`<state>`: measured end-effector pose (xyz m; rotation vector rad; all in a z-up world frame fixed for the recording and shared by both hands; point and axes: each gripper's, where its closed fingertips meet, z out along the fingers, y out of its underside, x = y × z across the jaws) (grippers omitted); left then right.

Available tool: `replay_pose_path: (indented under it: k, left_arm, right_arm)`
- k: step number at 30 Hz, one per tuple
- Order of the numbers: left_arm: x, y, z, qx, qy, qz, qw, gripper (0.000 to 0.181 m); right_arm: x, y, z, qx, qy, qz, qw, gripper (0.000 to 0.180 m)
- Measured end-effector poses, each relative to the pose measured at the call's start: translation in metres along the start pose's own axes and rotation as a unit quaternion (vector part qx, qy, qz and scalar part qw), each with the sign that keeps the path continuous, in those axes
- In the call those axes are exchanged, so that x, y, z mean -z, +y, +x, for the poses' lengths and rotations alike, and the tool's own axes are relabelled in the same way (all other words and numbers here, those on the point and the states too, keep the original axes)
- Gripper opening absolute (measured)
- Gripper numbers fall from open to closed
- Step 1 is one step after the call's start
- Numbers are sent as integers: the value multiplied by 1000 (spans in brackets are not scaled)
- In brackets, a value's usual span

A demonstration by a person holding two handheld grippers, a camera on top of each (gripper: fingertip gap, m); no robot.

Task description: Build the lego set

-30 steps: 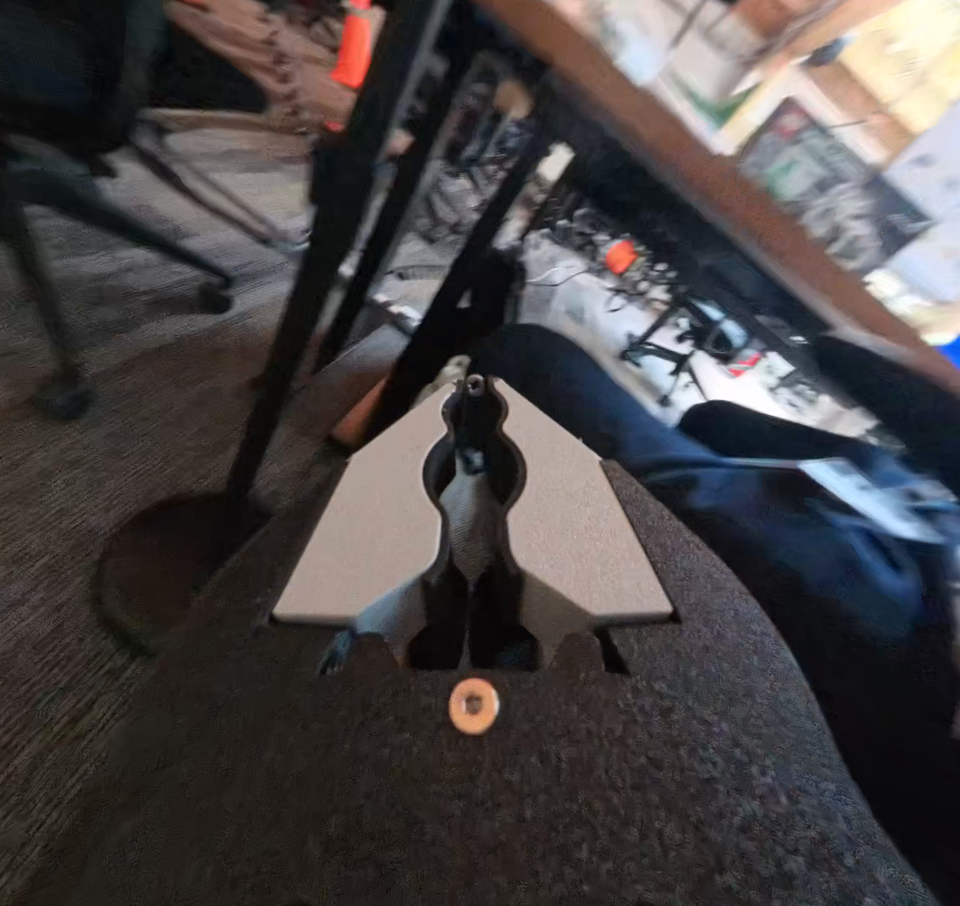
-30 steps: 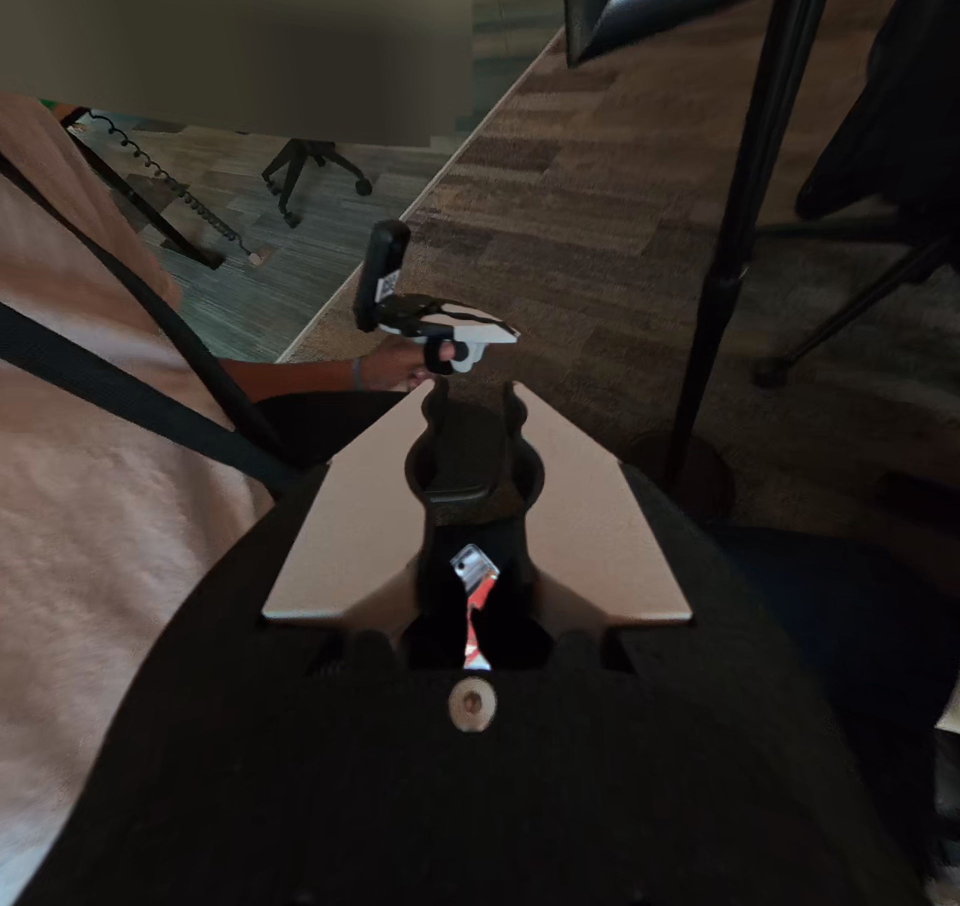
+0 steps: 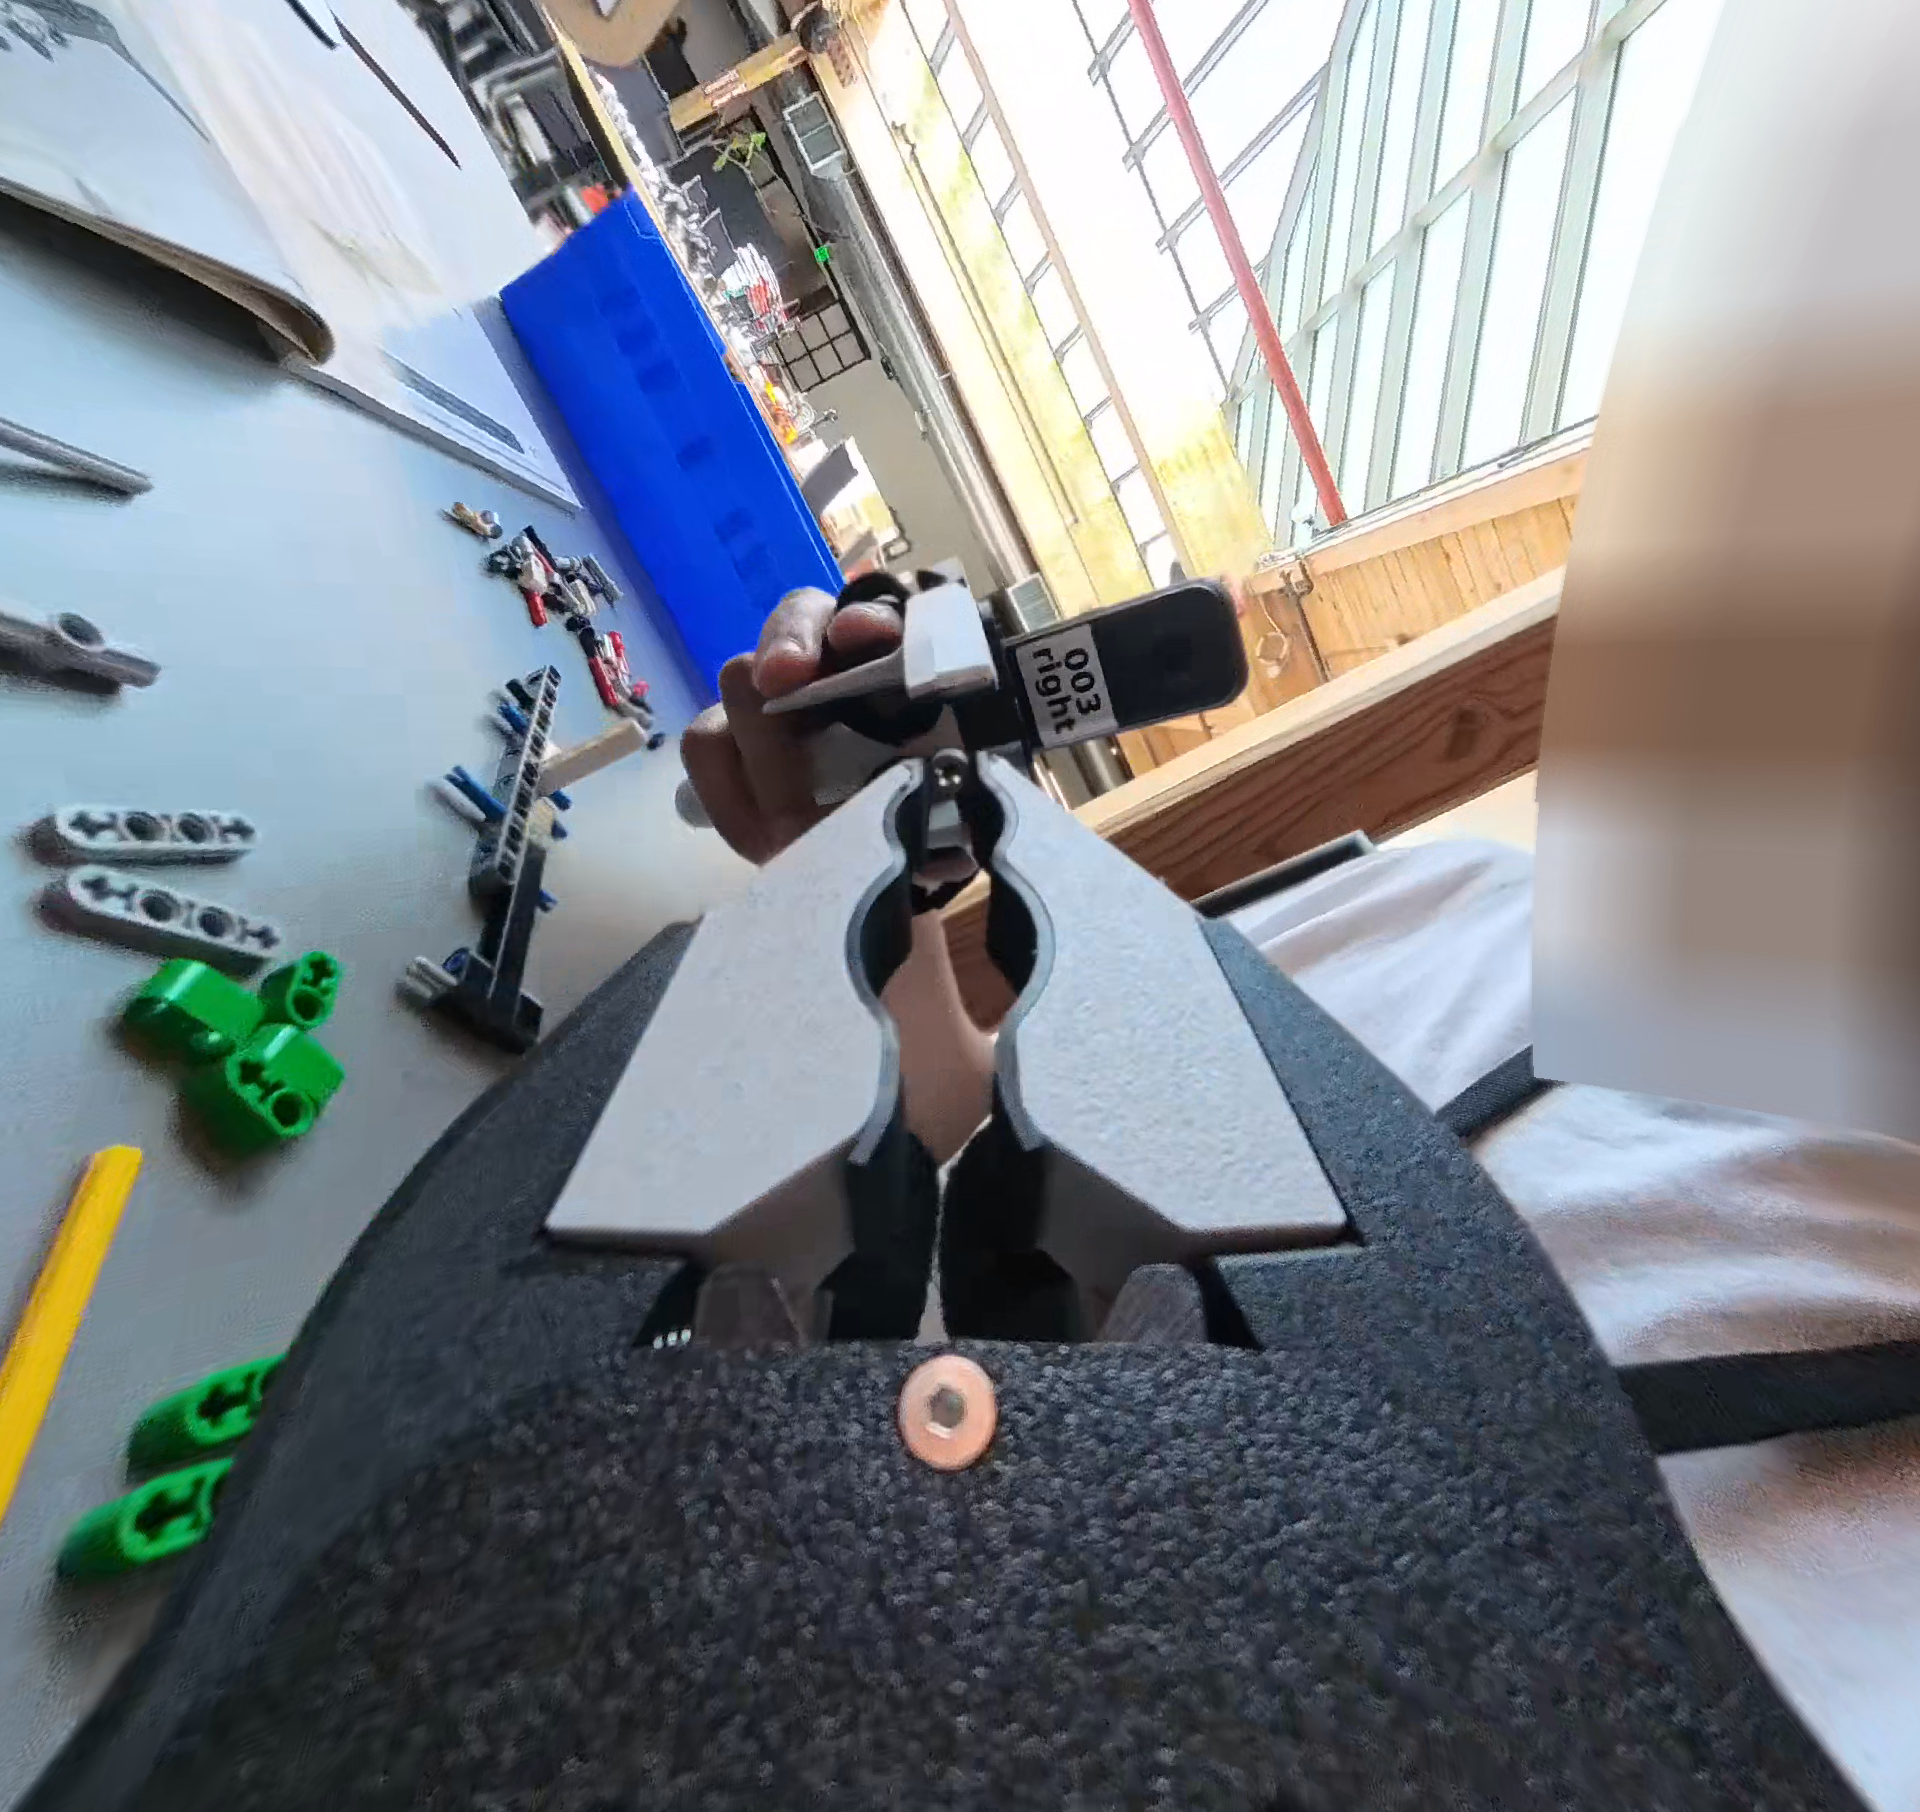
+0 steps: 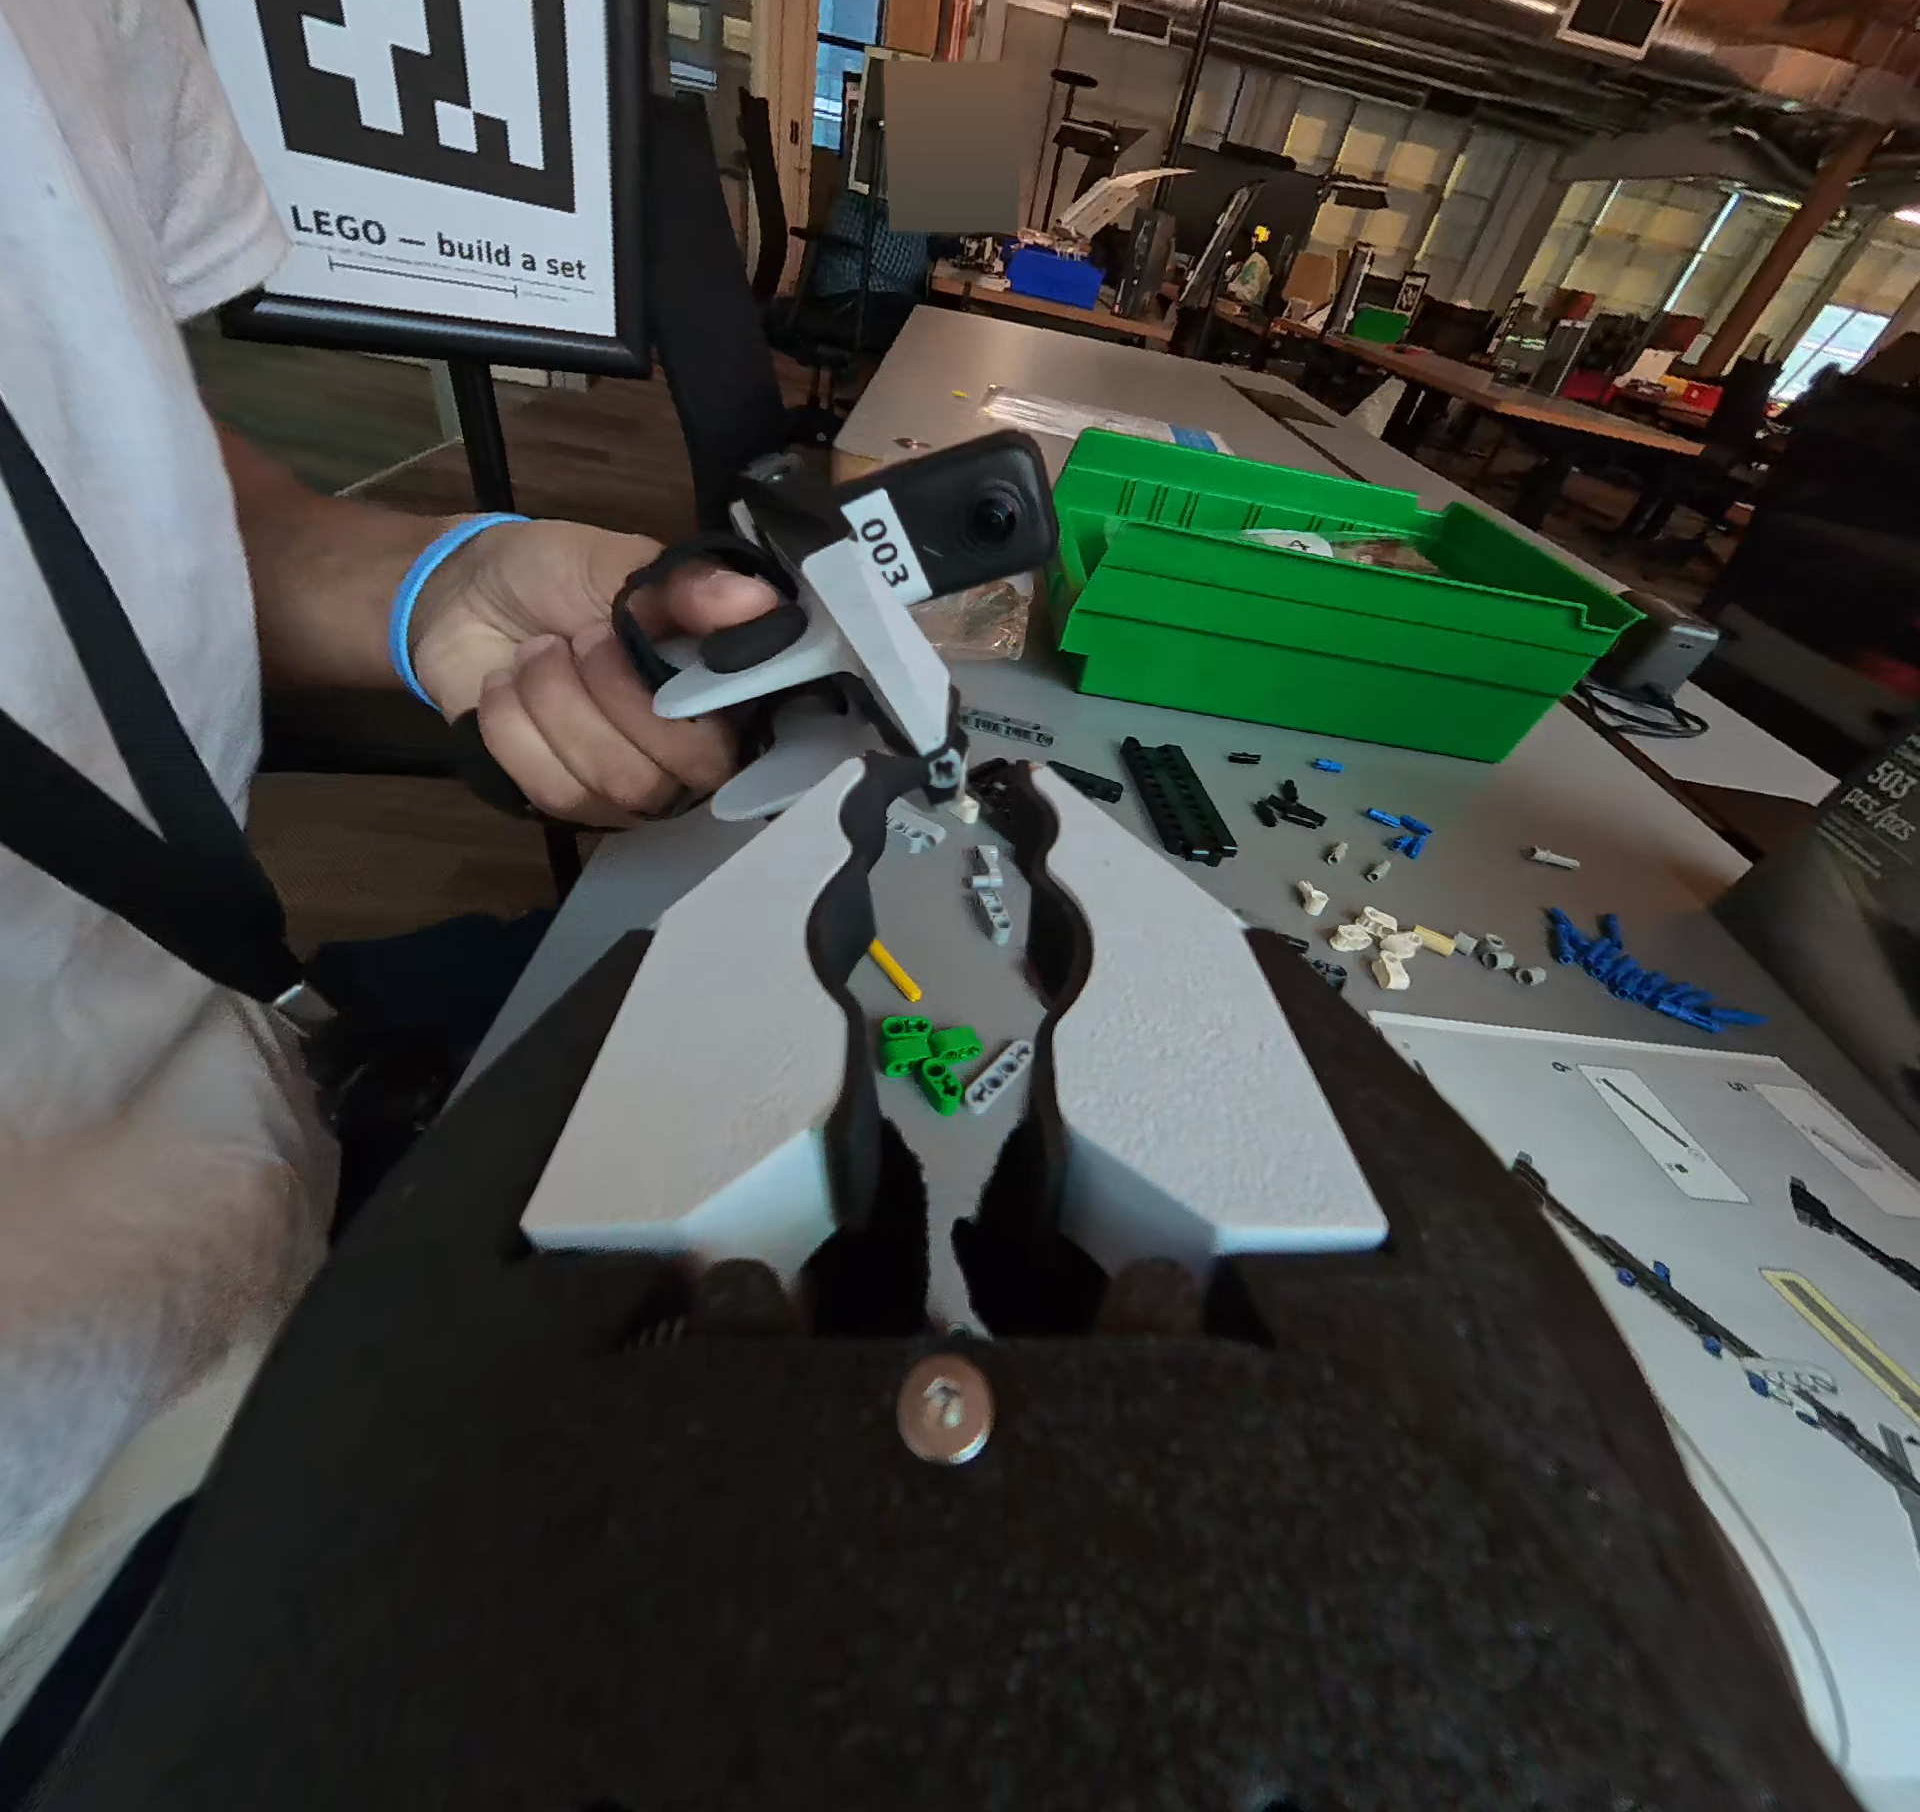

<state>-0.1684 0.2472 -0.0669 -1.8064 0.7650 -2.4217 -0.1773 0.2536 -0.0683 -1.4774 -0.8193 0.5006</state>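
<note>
In the left wrist view, much of the table is hidden by the gripper body, and a yellow axle is cut off at the left edge. The left gripper is pressed together on a small connector piece, held in the air beyond the table's edge; its details are hard to make out. A dark beam assembly lies on the table, its long axis running away from the camera.

In the right wrist view, the right gripper is spread, and the connector piece is seen between its tips. A black studded beam lies flat near a green bin, its long axis pointing towards it.
</note>
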Motion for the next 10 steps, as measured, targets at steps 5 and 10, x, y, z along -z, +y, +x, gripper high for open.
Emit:
replay_pose_path:
  k: [5,10]
  left_arm:
    - [-23,-7,-4,46,37,-26,998,5]
    - [-40,-1,-7,76,51,-50,995,5]
  right_arm:
    - [18,-1,15,-1,36,7,999,17]
    - [38,3,18,32,74,-13,997,9]
